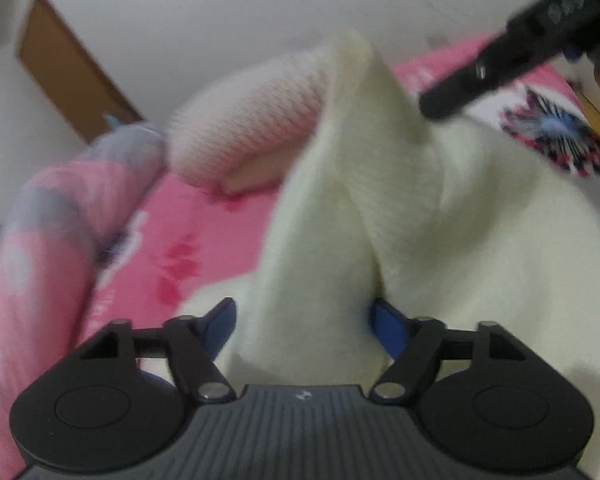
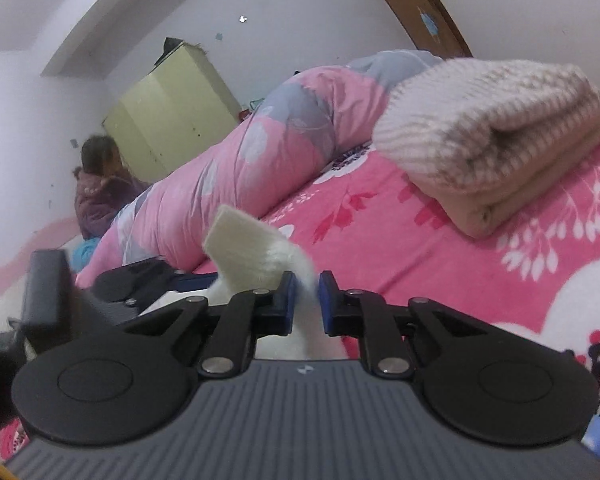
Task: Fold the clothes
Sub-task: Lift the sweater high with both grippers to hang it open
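A: What do we record for material and shape?

B: We log the cream garment [image 1: 440,240] as a soft, fuzzy knit. It lies bunched on the pink floral bedspread [image 1: 188,240], and 1 fold rises as a tapered ridge. A flat ribbed tab of it [image 2: 240,244] stands up in the right wrist view.

A: Orientation?

B: In the left wrist view the ridge's long axis runs from 6 o'clock, at the fingers, up to a peak at 12 o'clock.

A: State of the 2 grippers?

B: The left gripper [image 1: 302,320] has its blue pads set apart with the thick fold filling the gap; blur keeps us from telling whether the pads press it. The right gripper [image 2: 305,300] has its pads drawn close, clamped on a thin white wisp of the garment.

A: Surroundings?

B: A folded ribbed knit [image 2: 500,140], pale pink-beige and roll-shaped, lies on the bedspread at 1 o'clock of the right gripper. A long pink-and-grey quilt roll [image 2: 228,168] lies at 11 o'clock. A person in a purple jacket [image 2: 100,192] sits at 9 o'clock, before a pale yellow cabinet [image 2: 172,120].
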